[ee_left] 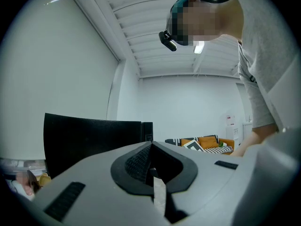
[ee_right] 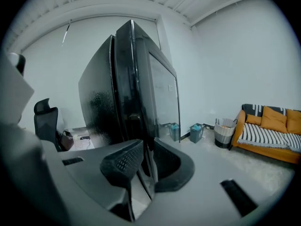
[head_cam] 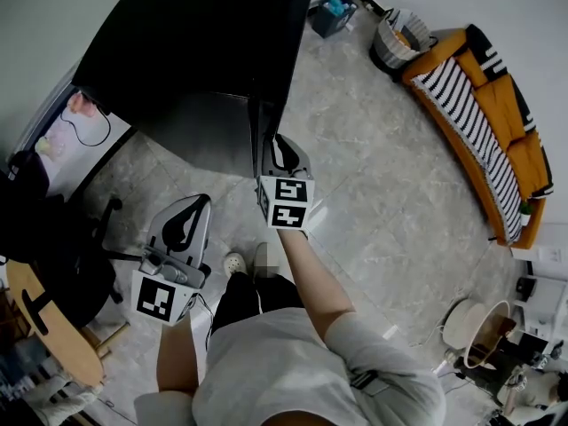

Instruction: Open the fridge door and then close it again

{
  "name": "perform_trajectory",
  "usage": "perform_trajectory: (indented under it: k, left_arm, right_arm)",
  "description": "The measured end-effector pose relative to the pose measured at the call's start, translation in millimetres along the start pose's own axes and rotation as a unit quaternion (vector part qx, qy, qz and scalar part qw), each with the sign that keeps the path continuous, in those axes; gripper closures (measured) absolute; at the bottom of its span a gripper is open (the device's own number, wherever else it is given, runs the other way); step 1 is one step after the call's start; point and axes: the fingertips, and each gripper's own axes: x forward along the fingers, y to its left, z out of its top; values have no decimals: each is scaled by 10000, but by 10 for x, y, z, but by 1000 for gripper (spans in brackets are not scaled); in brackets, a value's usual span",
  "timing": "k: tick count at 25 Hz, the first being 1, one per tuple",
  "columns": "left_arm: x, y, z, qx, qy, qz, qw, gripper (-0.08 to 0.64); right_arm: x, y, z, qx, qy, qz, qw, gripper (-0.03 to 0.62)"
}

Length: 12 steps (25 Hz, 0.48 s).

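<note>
Fridge door: black, upright, long axis top to bottom through the middle of the right gripper view; its vertical edge passes between that gripper's jaws
Fridge: seen from above in the upper left of the head view, with the door's edge at its lower right corner
Right gripper: jaws closed onto the door's edge with only a narrow gap for it; in the head view it sits at frame centre, against the fridge's corner
Left gripper: jaws together with nothing between them; in the head view it is lower left of the right gripper and apart from the fridge
Sofa: orange with striped cushions, far right, well apart from the fridge
Office chair: black, left edge of the head view
</note>
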Motion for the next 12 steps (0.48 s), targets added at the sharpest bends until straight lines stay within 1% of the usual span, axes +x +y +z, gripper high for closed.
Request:
perform_trajectory:
  k: [2,5,12]
  left_arm:
    - [14,7,35,-20,-39,19,10000,546]
    - [54,42,162,-85,-252,117,9996,546]
    - [29,167,230,-132,-393,277,9988,546]
  right_arm:
    - [-14,-7,2,51,10,43,10000,523]
    - [-35,-31,8,133,-6,52,9999,525]
    - [-23,-32,1,223,-3,66,9997,525]
